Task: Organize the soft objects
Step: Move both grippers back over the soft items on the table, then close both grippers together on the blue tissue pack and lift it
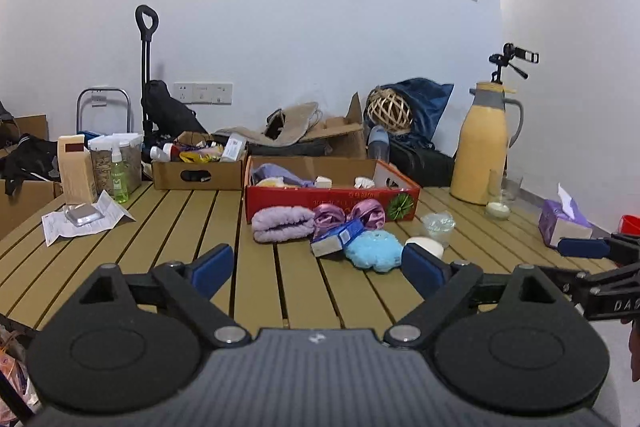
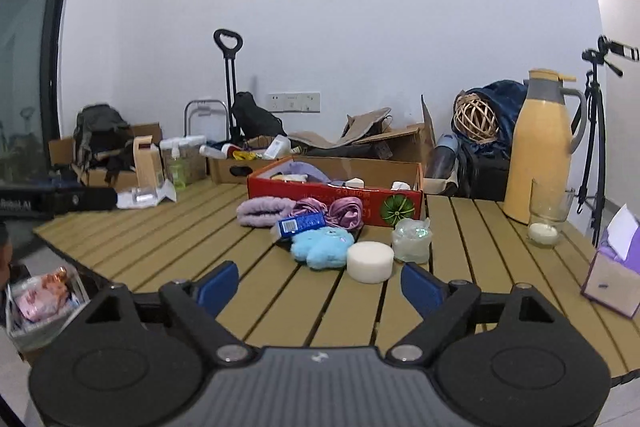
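Observation:
On the slatted table lie a folded lilac towel (image 1: 283, 224) (image 2: 264, 211), shiny purple cloths (image 1: 348, 213) (image 2: 332, 211), a light blue plush toy (image 1: 374, 250) (image 2: 322, 247), a blue packet (image 1: 336, 237) (image 2: 298, 225) and a white round sponge (image 2: 369, 261) (image 1: 426, 245). Behind them stands a red cardboard box (image 1: 332, 201) (image 2: 336, 197) holding soft items. My left gripper (image 1: 318, 269) is open and empty, short of the pile. My right gripper (image 2: 320, 285) is open and empty, just before the sponge and plush toy. It also shows at the right edge of the left wrist view (image 1: 588, 247).
A yellow thermos (image 1: 484, 147) (image 2: 538, 147), a glass with a candle (image 2: 546, 223), a clear cup (image 2: 412, 241) and a purple tissue box (image 1: 564, 223) (image 2: 614, 277) stand on the right. A brown box (image 1: 198, 173), cartons and papers (image 1: 82, 219) sit at the back left.

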A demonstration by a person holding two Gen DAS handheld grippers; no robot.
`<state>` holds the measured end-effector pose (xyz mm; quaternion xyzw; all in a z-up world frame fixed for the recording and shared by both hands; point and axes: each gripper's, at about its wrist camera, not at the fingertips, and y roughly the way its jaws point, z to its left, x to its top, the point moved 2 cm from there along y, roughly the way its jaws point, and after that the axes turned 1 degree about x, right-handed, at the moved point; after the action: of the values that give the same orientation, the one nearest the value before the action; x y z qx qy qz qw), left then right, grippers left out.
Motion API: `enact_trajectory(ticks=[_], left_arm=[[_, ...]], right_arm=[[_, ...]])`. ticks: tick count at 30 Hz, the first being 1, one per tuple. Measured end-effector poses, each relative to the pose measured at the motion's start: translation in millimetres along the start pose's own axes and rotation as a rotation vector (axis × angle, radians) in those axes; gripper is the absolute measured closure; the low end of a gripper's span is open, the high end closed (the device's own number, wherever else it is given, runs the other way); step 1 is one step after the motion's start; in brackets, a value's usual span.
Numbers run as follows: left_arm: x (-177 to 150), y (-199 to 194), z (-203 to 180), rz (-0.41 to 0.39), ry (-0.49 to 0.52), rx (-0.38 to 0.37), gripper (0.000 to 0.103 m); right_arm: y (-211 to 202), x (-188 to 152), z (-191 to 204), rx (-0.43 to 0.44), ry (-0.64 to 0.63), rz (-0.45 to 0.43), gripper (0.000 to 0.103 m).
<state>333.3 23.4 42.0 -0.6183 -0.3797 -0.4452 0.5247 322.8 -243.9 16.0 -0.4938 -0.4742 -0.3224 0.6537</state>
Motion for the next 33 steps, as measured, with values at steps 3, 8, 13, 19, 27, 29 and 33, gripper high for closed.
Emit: enact_trajectory(ticks=[3,8,13,19,27,29,33], left_arm=[[-6.0,19.5,0.7,0.041,-0.016,-0.002,0.01],[-14.3,68.9,-1.6,0.124,-0.065,-0.019,0.014],[-5.4,134.8,-1.3,0.183,-0.141,-0.076,0.035],[-1.9,224.1,10.3,0.3,-0.336,-0.132,0.045],[-17.2,281.5,35.9,0.328,-0.502,-0.218,0.063],[-20.1,283.4,42.7,0.329,-0.532,-0.233,0.065],[-18.2,274.7,51.0,0.295,-0.551,-0.27,0.069]], right_arm=[[15.4,-1.9,-9.8,0.001,0.04,0.003,0.016],[57.6,-8.4,-34.8,0.021,0.156,0.066,0.021],[118.3,7.9,-53.7,0.107,0.227,0.117,0.033],[220.1,42.1,-57.2,0.18,0.215,0.144,0.046],[326.1,48.1,-60.6,0.269,0.332,0.268,0.065],[331.0,39.3,-58.7,0.295,0.356,0.292,0.073],[315.6,39.2,-52.9,0.311,0.355,0.254,0.075]])
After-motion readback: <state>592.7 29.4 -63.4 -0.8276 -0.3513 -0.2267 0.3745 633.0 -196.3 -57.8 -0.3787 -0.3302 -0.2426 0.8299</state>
